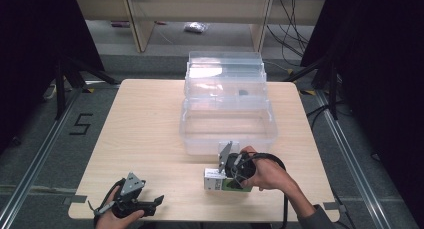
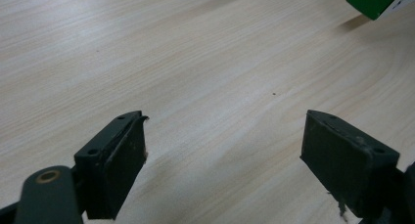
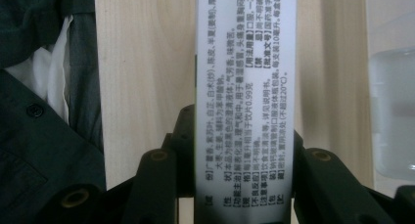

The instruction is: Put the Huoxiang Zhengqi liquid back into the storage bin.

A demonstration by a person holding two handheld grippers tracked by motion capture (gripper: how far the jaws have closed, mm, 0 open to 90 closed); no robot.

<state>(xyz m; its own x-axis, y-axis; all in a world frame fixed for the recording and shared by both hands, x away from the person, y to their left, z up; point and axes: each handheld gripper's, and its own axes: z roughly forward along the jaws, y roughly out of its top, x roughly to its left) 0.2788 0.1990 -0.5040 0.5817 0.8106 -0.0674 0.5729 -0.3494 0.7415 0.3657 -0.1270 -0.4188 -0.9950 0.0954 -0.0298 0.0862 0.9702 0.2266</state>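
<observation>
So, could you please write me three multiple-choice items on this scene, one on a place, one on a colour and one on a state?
1. Where is the clear plastic bin?
A. on the floor
B. on the far half of the table
C. at the near left corner

2. What colour, besides white, is the small box?
A. red
B. blue
C. green

3. How does the left gripper stand?
A. open, nothing between its jaws
B. shut on the box
C. shut on a cable

Answers:
1 B, the bin sits beyond the right gripper, towards the table's far edge.
2 C, a green face shows in the high view and the left gripper view.
3 A, bare wood shows between its spread jaws.
</observation>
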